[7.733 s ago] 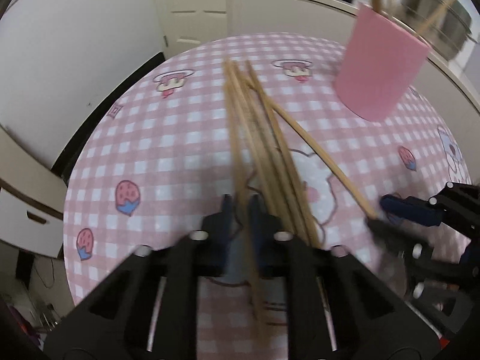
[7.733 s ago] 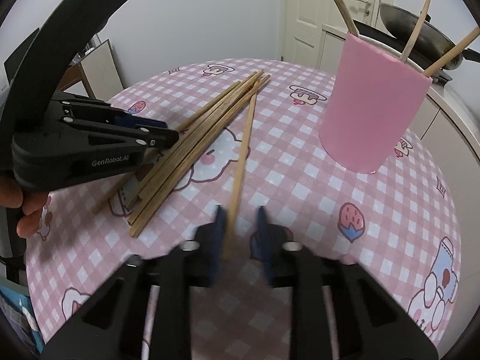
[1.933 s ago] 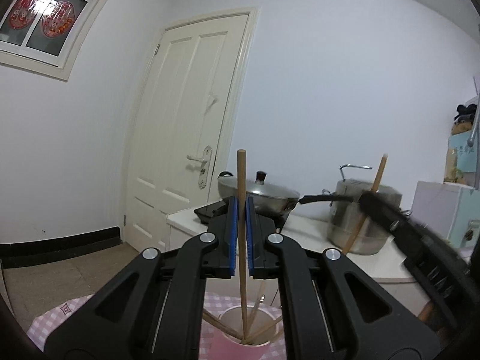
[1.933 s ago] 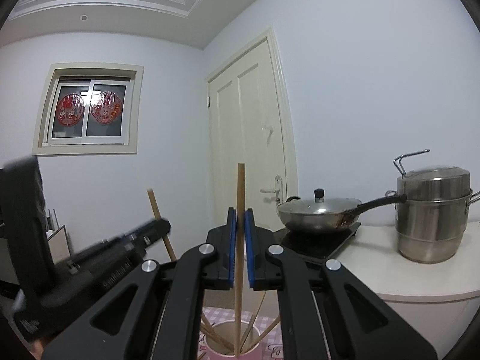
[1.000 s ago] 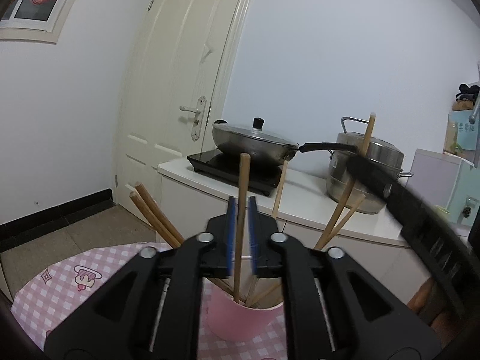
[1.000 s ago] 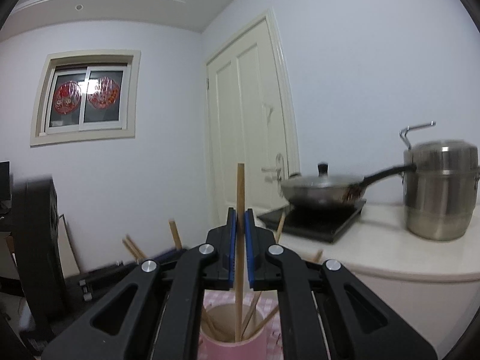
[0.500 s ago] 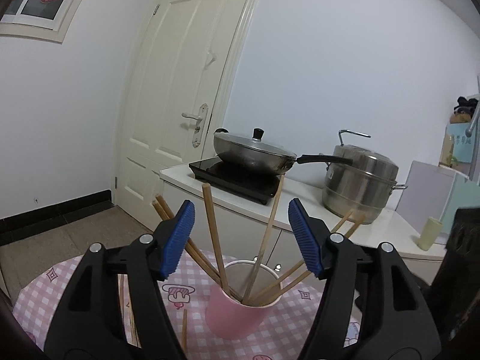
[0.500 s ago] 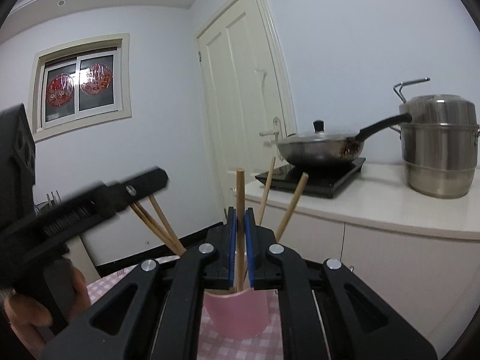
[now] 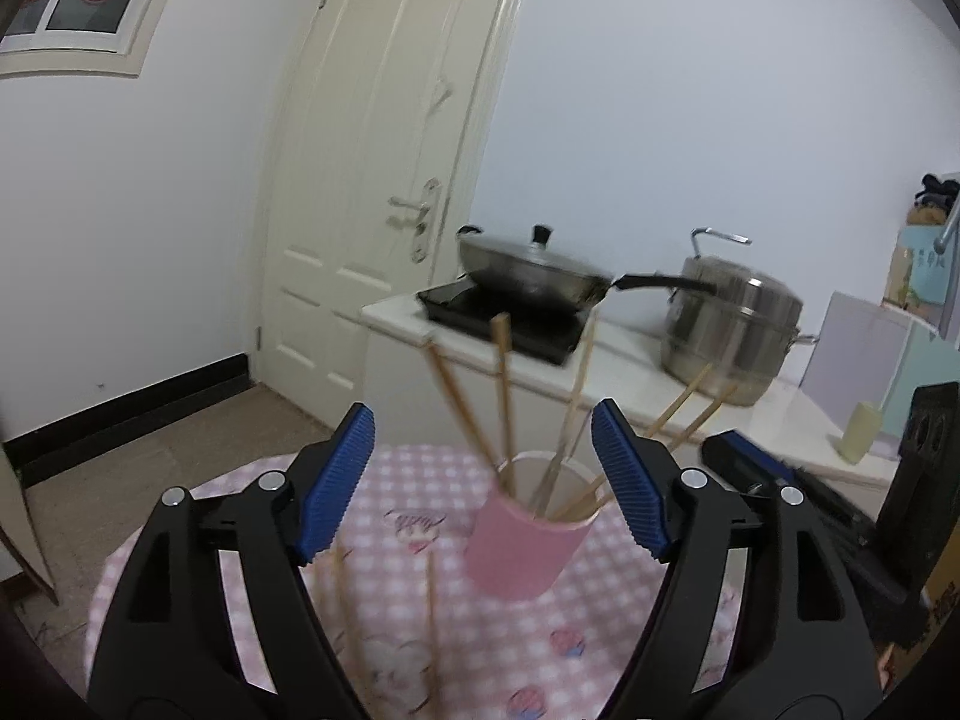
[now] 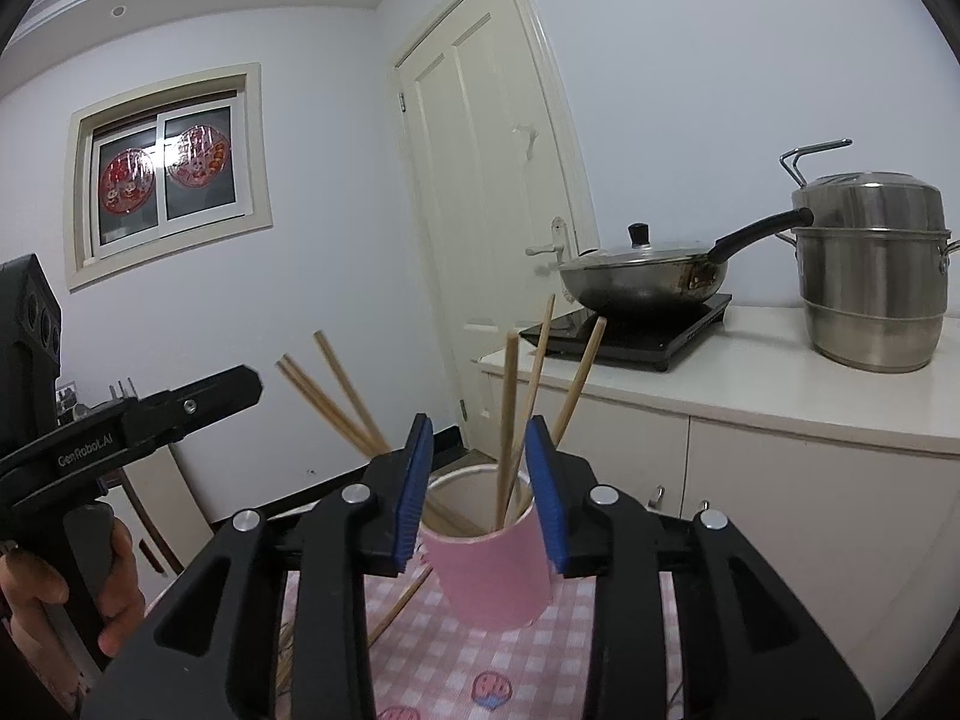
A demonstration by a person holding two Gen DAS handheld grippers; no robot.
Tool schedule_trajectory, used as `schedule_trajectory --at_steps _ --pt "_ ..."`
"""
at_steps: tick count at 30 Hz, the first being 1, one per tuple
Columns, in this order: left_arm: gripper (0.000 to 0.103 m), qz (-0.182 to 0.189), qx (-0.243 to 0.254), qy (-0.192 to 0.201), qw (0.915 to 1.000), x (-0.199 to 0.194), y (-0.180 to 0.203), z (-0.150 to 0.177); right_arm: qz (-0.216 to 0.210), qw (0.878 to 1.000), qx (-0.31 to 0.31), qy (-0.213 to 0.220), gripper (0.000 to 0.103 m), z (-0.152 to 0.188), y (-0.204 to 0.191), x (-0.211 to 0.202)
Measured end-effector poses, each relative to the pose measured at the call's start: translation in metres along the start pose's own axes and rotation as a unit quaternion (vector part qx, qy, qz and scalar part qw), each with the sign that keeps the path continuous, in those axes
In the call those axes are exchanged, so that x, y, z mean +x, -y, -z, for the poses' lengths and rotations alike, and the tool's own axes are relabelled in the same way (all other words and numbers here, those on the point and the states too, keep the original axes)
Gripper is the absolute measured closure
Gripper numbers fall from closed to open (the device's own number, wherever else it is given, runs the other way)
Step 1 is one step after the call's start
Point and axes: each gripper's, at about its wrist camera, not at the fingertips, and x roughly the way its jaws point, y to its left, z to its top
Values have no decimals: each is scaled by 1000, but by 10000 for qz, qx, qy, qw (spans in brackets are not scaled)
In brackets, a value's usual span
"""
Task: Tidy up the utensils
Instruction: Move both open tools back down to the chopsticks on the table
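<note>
Both jaws spread, nothing held. Pink cup [image 10: 489, 570] could be toppled if chopsticks [image 10: 510, 414] at 12 o'clock are clipped.

Right gripper [image 10: 480, 489] has let go: blue pads now spread, and the chopstick [image 10: 507, 414] it clamped half a second ago stands loose in the pink cup [image 10: 489, 570]. Left gripper [image 9: 483, 483] (already spread wide) has pulled back; cup sits lower between its fingers.

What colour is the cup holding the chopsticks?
Pink, with a pale inside. The cup shows best in the right wrist view, sharper than the left.
</note>
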Motion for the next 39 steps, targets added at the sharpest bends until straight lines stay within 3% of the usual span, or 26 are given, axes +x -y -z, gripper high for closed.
schedule_trajectory --at_steps 5,12,17,25,37,39 --pt "28 -222 -42 -293 9993 -10 -20 18 -66 9997 -10 -215 72 15 -6 -3" --pt "28 -312 -118 -1078 9936 -4 -44 55 -205 9971 -63 -728 72 43 -15 1" --pt "28 -639 -164 -1900 9796 15 -66 83 -377 9912 -126 -1260 72 62 -24 11" --pt "28 -880 -456 -2623 9599 34 -93 111 -623 9742 -220 -2160 70 91 -59 41" --pt "29 -1154 -73 -3020 9463 64 -89 125 -643 9638 -205 -2581 65 100 -75 64" --pt "36 -1296 132 -3035 9439 67 -85 126 -629 9613 -216 -2672 64 102 -76 69"
